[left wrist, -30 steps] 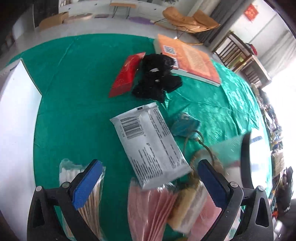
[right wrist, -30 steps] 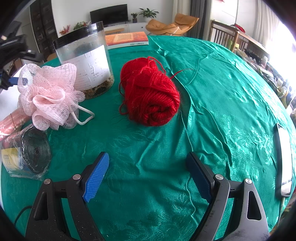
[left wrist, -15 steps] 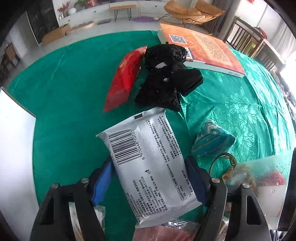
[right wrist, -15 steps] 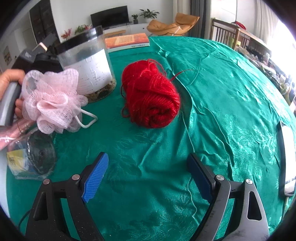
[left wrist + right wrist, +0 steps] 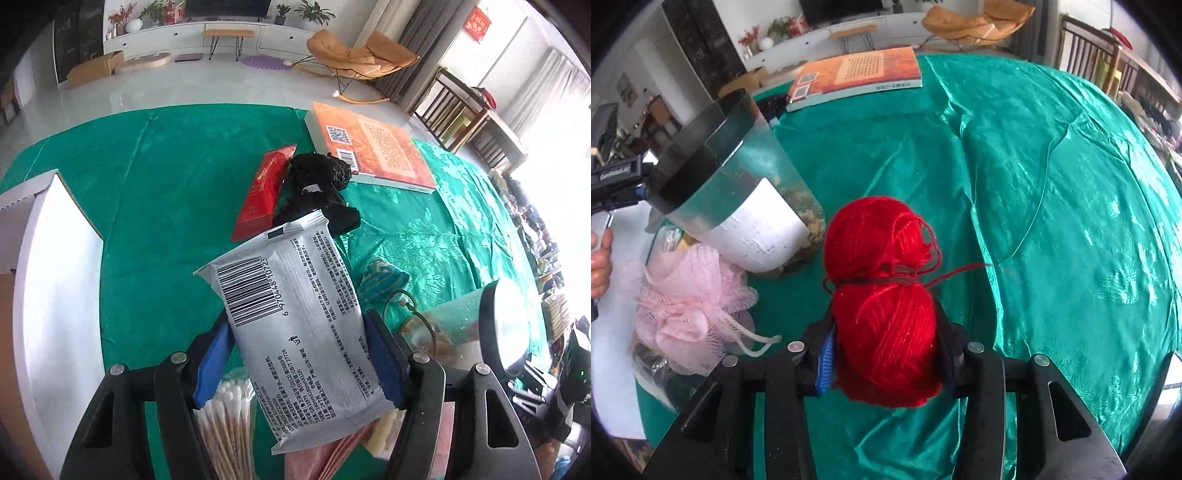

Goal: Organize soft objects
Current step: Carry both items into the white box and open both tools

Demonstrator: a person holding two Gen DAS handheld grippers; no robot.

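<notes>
My left tool [image 5: 299, 363] has just been closing and now clamps a silver wet-wipe pack [image 5: 295, 332] between its blue pads, the pack held by its long sides near its lower half, barcode end sticking out forward and tilted up off the green tabletop [image 5: 166, 184]. Under that tool lie a bag of cotton swabs [image 5: 229, 424] and some pink packets [image 5: 325, 458]; ahead of the pack sit a black mesh bundle [image 5: 317, 184], a red packet [image 5: 266, 192] touching it, an orange book [image 5: 369, 151], and a small teal pouch [image 5: 384, 280] to the right. My right tool [image 5: 886, 358] has also just been closing and grips a red yarn ball [image 5: 882, 306] across its near half, the far half bulging forward past the pads, a loose strand trailing right. Left of the yarn stand a clear jar [image 5: 738, 199] and a pink bath pouf [image 5: 690, 310], close by but not touching the yarn.
</notes>
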